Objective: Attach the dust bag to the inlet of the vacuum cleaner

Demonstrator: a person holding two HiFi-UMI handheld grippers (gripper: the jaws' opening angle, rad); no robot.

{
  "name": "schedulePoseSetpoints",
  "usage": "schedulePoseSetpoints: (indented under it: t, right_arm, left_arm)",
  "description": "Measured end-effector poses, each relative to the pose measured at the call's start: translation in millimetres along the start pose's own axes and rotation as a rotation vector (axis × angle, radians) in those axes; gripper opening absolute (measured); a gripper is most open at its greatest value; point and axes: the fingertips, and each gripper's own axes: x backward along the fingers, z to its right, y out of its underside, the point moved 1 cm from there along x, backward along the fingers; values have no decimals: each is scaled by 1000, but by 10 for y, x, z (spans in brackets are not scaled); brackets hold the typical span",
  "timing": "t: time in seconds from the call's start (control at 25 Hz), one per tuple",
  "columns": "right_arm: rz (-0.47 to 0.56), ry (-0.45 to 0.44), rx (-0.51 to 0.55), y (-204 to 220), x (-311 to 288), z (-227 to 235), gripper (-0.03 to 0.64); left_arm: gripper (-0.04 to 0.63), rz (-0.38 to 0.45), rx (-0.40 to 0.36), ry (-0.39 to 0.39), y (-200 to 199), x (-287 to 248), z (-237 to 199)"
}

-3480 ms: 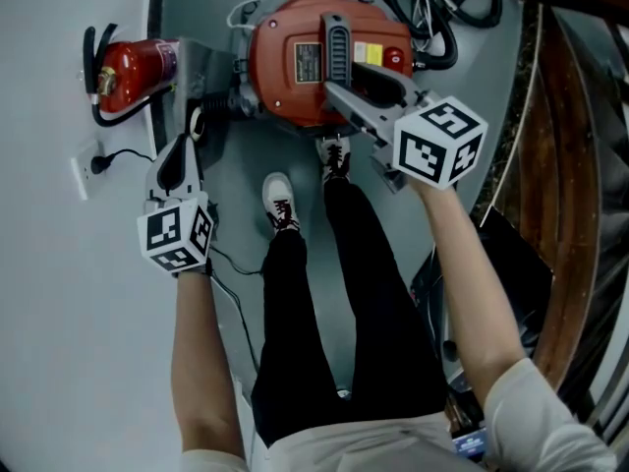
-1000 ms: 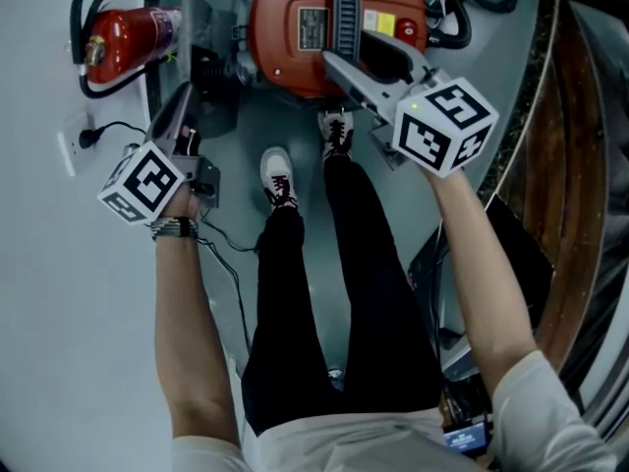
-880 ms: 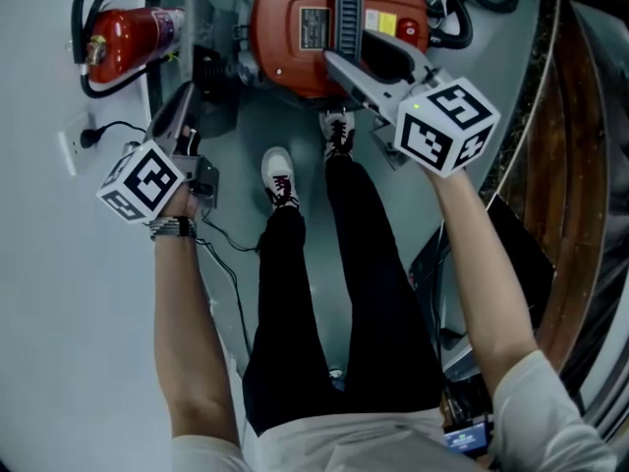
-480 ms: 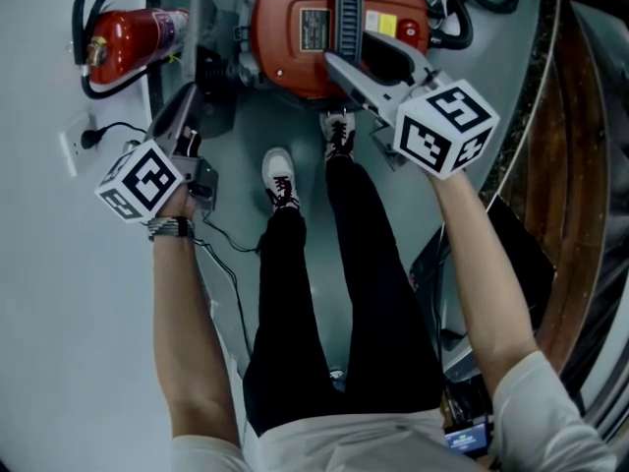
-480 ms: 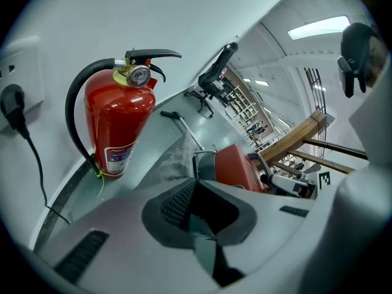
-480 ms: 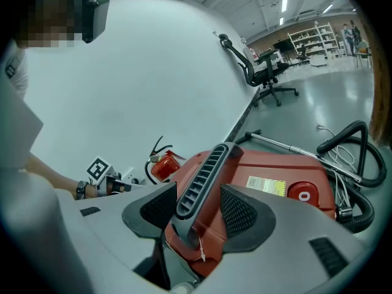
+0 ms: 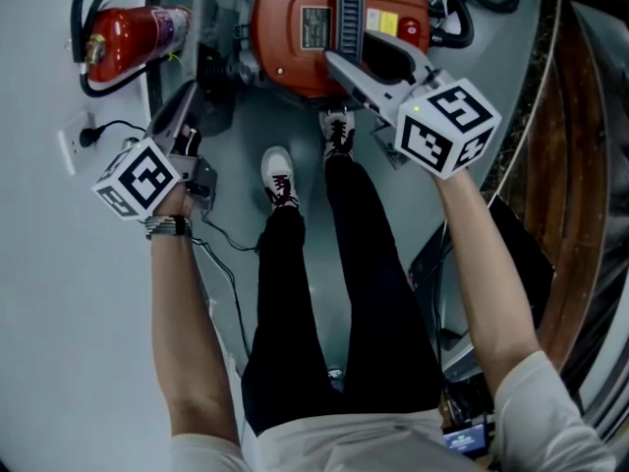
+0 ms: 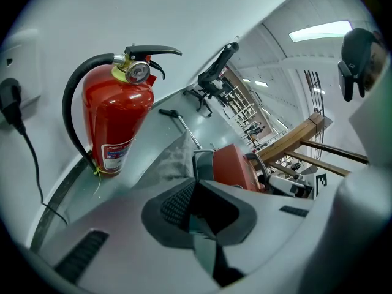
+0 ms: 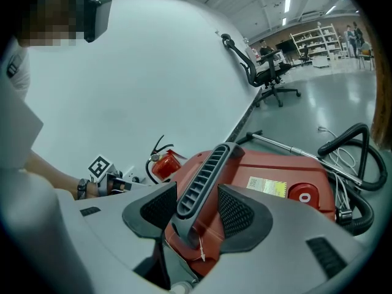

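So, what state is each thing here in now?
Vacuum cleaner: upright, handle on top.
Dust bag: held beside it by its edge.
Fire extinguisher: upright.
Plug: in the wall socket.
Left gripper: shut on the dust bag.
Right gripper: around that handle, clamping unclear.

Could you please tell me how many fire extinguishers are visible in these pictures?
1. The red fire extinguisher stands on the floor by the white wall, left of the red vacuum cleaner in the head view. Others could be out of frame.
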Motion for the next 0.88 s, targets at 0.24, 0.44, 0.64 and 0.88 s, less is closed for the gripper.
schedulePoseSetpoints:
  t: [0.24,0.44,0.64,0.88]
  right_arm:
    - [-3,0,8,7,2,6,218]
    - [-7,-6,7,5,-6,-4,218]
    - [-6,-6,6,-2,-4,-8,218]
    - [-6,-6,6,-1,-9,-5,218]
  left_arm:
    - [15,-17,-5,1,14,-15,16]
    - [16,-7,19,8,20,-23,30]
    - [17,-1,39,20,30,-34,62]
    - [17,1,45,37,44,-55,93]
